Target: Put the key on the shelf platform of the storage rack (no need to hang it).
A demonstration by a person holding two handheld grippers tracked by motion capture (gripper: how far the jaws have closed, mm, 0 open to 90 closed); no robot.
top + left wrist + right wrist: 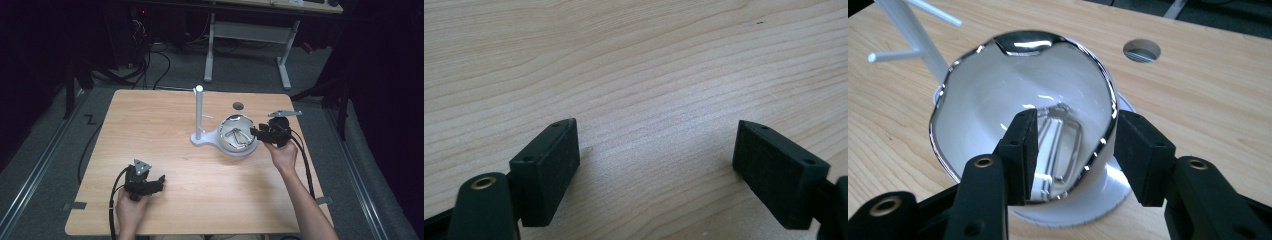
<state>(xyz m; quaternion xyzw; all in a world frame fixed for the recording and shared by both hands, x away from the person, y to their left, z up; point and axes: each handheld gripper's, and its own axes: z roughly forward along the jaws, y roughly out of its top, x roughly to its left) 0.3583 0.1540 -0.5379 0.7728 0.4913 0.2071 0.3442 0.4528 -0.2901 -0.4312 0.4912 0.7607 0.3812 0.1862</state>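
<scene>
Chrome bowl (998, 90) on white stand (202, 140), right fingers (1128, 150) wide astride rim, left fingers (549, 165) wide.

The tabletop (165, 130) is pale wood with fine, matt grain. The bowl (998, 90) looks like polished metal, mirror-glossy at the rim and smooth inside. The stand (199, 107) to its left is smooth white plastic. Each hand-held gripper's pads (1020, 150) are matt black.
</scene>
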